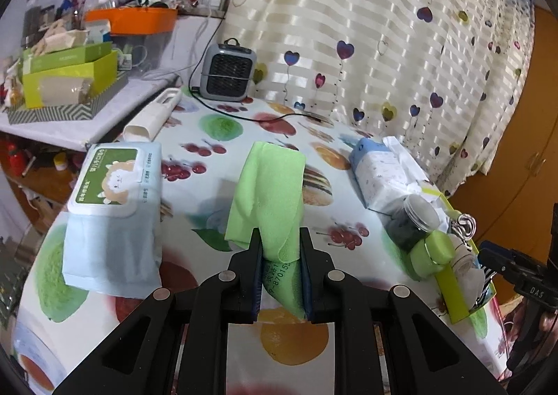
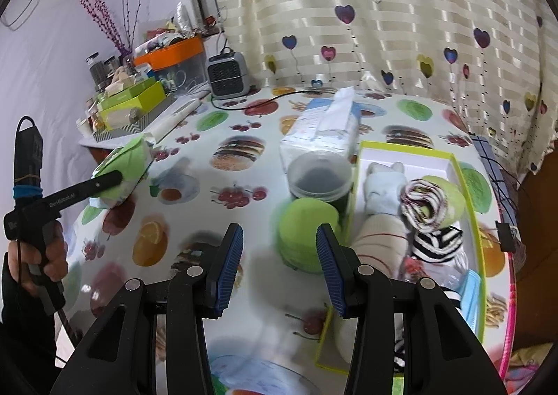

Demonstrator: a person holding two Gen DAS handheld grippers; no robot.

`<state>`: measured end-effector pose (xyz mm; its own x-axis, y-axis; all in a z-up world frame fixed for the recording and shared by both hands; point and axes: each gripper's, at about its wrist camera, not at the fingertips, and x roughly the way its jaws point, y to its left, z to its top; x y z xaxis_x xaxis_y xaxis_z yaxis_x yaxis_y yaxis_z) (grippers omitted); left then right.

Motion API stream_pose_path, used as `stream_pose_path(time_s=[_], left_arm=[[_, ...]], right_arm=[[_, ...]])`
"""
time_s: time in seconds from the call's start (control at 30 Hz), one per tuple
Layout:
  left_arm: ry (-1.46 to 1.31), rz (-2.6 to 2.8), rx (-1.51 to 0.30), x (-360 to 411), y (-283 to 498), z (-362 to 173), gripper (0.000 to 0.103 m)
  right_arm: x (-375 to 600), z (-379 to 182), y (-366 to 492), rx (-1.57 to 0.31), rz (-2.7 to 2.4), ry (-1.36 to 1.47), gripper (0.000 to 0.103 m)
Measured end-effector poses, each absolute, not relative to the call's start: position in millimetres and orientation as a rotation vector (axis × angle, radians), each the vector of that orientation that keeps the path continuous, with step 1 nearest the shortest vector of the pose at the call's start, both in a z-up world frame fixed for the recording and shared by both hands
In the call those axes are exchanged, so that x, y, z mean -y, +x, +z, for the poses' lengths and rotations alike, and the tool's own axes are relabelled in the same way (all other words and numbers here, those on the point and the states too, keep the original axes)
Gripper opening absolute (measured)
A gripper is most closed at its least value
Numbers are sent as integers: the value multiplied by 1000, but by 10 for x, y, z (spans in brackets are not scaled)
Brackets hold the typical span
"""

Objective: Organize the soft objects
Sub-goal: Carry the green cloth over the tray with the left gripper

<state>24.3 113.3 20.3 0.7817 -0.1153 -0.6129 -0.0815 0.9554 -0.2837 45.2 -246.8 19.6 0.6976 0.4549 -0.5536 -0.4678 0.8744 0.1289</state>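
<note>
Two grippers are over a desk with a fruit-picture cover. The left gripper has its fingers squeezed tight on a green cloth. The cloth is folded and sticks up and away from the fingers, above the middle of the desk. Some printed numbers show on the part of the cloth between the fingers. To the left of the cloth lies a pack of wet wipes with a green lid. To the right lies a blue tissue pack. Far back by the curtain stands a small grey heater. The right gripper has its fingers about half open, and nothing is between them. Just past those fingers is a round green lid, and behind it stands a clear jar with dark stuff inside. To the right of the jar sits a yellow-green tray on the desk. In the tray are soft things: a pale blue plush toy, a rolled striped cloth, a black and white striped cloth and a cream roll. A hand at the left edge of the right view holds the left gripper's handle.
</note>
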Motion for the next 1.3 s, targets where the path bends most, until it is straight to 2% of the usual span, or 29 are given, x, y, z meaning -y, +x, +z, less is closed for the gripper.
stream_pose_path(time_s=[1.3], left_arm=[[-84, -488, -712, 1039, 606, 482, 17]], right_arm=[[3782, 89, 400, -599, 281, 207, 45]])
